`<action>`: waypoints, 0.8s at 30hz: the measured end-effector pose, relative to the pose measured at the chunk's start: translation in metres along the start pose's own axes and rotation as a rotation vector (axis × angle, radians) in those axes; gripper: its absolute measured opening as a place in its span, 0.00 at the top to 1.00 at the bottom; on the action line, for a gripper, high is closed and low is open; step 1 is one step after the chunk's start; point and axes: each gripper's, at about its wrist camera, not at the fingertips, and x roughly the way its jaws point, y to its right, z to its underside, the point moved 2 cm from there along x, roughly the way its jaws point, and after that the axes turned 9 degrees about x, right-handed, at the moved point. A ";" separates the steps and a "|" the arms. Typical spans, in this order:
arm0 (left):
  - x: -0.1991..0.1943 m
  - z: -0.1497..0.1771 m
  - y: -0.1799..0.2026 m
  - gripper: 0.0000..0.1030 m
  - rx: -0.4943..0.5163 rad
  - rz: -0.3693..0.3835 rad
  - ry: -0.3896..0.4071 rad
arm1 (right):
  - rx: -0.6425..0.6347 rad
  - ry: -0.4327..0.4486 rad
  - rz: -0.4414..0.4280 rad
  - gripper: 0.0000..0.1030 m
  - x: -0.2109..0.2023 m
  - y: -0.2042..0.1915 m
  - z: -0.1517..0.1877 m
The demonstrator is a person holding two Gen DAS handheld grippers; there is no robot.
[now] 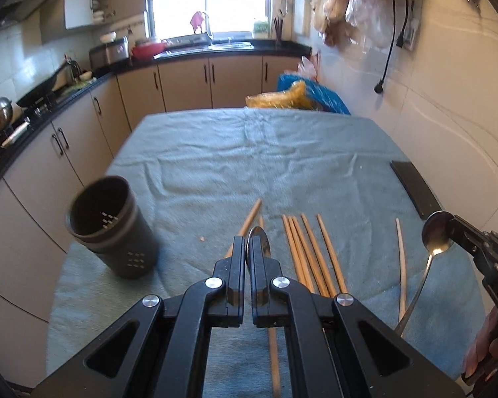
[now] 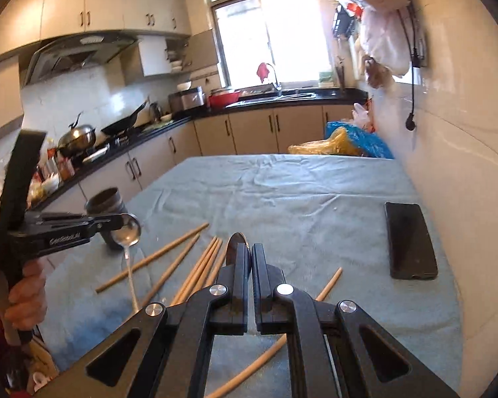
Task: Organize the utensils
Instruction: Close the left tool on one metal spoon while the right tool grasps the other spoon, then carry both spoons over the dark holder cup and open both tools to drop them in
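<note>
Gripping a spoon each, both grippers hang above the cloth-covered worktop (image 1: 215, 152).

Left gripper (image 1: 248, 248): jaws closed on the bowl of the left spoon (image 1: 261, 237), which stands edge-on between the fingers. In the right wrist view the same gripper (image 2: 116, 224) enters from the left, held by a hand (image 2: 26, 295); the bowl (image 2: 127, 230) projects past the fingertips and the handle hangs down toward the cloth.

Right gripper (image 2: 250, 255): jaws closed on the bowl of the right spoon (image 2: 237, 243), whose rim shows just beyond the left finger. In the left wrist view this gripper (image 1: 453, 229) enters from the right edge, the bowl (image 1: 438, 232) facing the camera and the handle trailing down and toward the camera, clear of the cloth. Part of a hand (image 1: 484, 341) shows below it.

Holder (image 1: 111, 225): a dark cylindrical cup with small perforations, upright near the left edge of the worktop, well apart from both spoons. Its interior looks empty as far as can be seen.

Chopsticks (image 1: 302, 248): a loose bundle of wooden sticks lying on the cloth below the grippers, roughly parallel in the middle, with two crossed sticks to their left and a single paler stick (image 1: 401, 265) apart on the right.

Phone (image 2: 410, 240): a dark slab lying flat near the right edge of the worktop, beside the tiled wall.

Bags (image 1: 298, 98): blue and yellow plastic bags at the far end of the worktop.
</note>
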 end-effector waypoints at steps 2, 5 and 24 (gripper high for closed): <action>-0.009 -0.003 -0.005 0.98 -0.004 -0.010 0.021 | 0.011 0.016 0.006 0.97 -0.004 -0.002 -0.004; -0.021 -0.009 -0.015 0.98 -0.013 -0.023 0.048 | -0.008 0.050 0.025 0.97 -0.008 -0.015 -0.013; -0.081 -0.057 -0.147 0.97 -0.127 -0.241 0.185 | -0.135 0.177 -0.051 0.97 0.039 -0.148 -0.097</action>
